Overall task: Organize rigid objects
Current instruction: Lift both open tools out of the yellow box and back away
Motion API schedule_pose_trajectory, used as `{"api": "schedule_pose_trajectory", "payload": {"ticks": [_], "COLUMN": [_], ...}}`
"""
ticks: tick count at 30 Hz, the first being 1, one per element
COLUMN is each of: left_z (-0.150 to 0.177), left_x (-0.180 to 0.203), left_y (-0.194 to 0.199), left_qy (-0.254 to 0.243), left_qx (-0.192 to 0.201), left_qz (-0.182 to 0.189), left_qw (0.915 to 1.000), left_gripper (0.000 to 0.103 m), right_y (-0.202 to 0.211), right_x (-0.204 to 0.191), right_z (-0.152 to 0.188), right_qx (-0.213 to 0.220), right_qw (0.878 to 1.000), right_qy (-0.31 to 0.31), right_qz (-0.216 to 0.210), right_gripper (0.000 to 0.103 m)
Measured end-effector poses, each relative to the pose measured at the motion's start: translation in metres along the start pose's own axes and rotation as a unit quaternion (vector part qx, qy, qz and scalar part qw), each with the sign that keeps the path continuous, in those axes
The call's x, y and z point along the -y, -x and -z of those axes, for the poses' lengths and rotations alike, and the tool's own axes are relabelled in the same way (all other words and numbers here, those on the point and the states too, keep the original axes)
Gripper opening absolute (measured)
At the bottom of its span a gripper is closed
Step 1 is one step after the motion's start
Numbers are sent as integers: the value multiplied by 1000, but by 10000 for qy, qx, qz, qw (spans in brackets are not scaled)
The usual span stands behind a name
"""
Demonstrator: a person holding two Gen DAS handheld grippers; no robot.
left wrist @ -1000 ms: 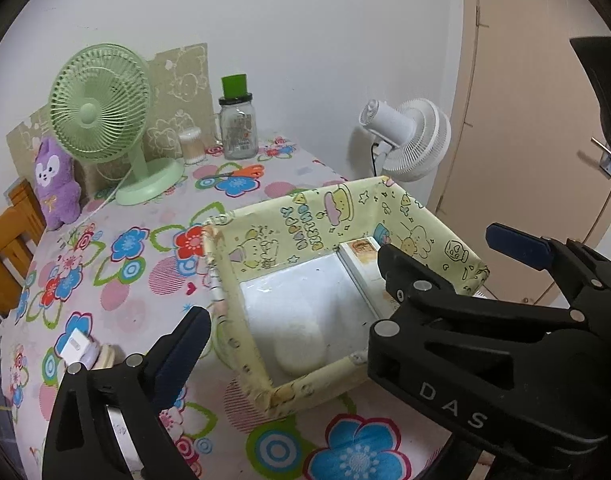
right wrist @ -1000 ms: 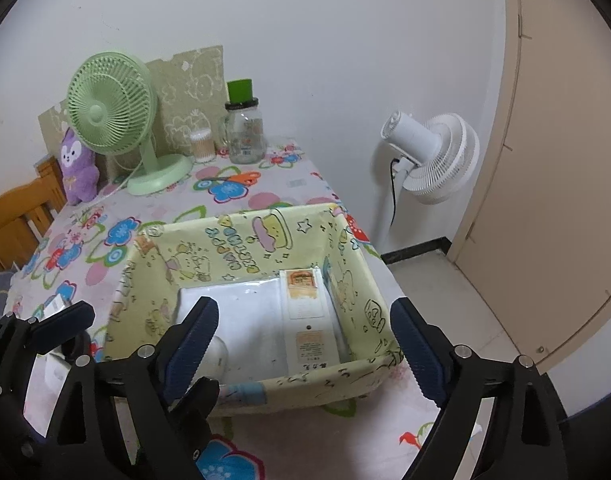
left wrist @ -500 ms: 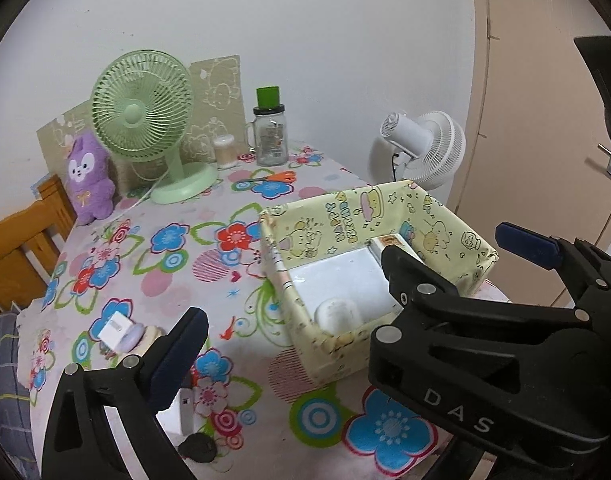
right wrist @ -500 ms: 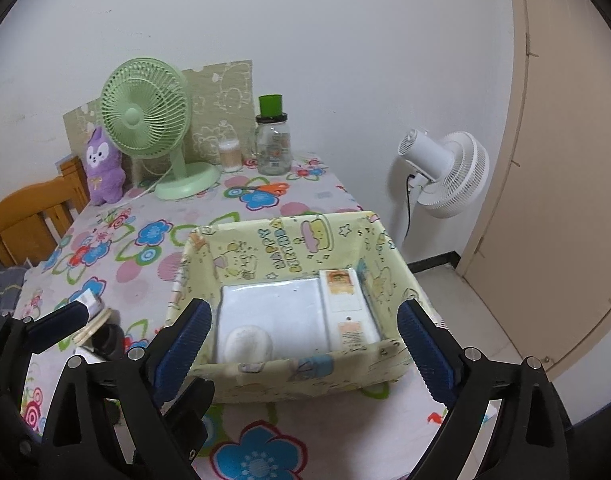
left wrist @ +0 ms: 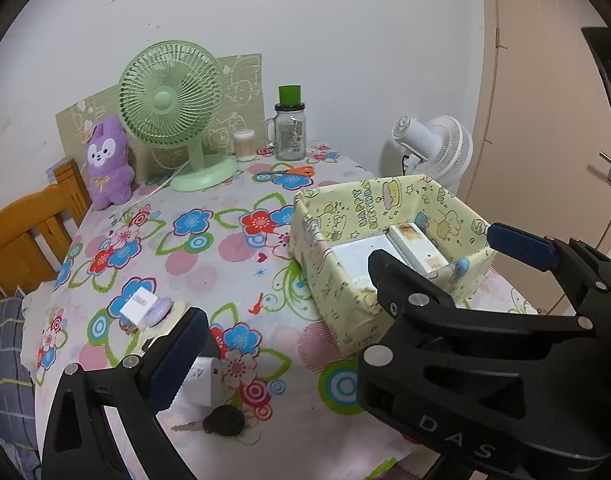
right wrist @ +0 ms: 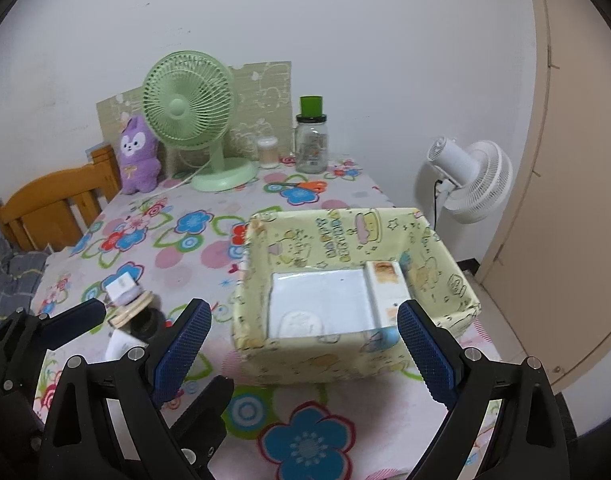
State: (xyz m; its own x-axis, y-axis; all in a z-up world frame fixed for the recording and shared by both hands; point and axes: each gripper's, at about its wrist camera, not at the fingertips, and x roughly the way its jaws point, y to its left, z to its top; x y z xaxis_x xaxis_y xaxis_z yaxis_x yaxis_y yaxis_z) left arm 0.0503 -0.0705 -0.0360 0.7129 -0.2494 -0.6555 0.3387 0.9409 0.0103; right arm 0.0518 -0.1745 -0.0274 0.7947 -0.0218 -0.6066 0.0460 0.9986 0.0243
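1. Box (right wrist: 357, 356) as landmark: a yellow cartoon-print open box standing on the floral tablecloth (right wrist: 185, 256), near the table's right edge.
2. Far left of the box: small clutter on the cloth, namely a white card-like packet (left wrist: 139, 306) on a lilac round case (left wrist: 159, 314), a cream disc (right wrist: 131, 310) under them, a white tag (left wrist: 203, 380), and a black-headed key (left wrist: 223, 422) nearest the camera.
3. Left gripper (left wrist: 341, 300): jaws wide apart, nothing between the pads. Its left finger (left wrist: 177, 360) overlaps the white tag in view; contact cannot be told. Its right finger sits in front of the box's right wall.
4. Right gripper (right wrist: 303, 356): jaws have just been opening and now stand wide, no pad touching anything. They frame the box's near wall, with the box beyond the fingertips, apart from them.
5. Inside the box: a flat white pad (right wrist: 321, 300) on the floor, a white oval item (right wrist: 299, 326) at its near edge, and a white carton with an orange label (right wrist: 387, 292) along the right wall.
6. Behind the box, by the wall: purple plush (right wrist: 137, 160), green desk fan (right wrist: 189, 108), swab tub (right wrist: 267, 152), glass jar with green lid (right wrist: 311, 144), orange-handled scissors (left wrist: 293, 171).
7. Right of the box, off the table: white fan (right wrist: 473, 176).
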Motion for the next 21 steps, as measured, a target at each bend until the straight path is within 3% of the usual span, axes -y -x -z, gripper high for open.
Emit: {"api": "schedule_pose_trajectory", "payload": {"ticks": [7,21], "left_z": [14,52], "left_x": [-14,-49], "left_y": [10,7], "left_qy": [108,542], "left_qx": [65,-166], "left_qz": [-90,-208], "left_qw": [9999,9982], "left_gripper": [103,103], "right_y": [3,-4], "right_x": [-18,-59], "right_z": [10,34], "right_qx": [53,1], "right_qw": [9998,9986], "right_qy": [47,372], "right_qz": [-192,-370], "right_gripper": [96,96]}}
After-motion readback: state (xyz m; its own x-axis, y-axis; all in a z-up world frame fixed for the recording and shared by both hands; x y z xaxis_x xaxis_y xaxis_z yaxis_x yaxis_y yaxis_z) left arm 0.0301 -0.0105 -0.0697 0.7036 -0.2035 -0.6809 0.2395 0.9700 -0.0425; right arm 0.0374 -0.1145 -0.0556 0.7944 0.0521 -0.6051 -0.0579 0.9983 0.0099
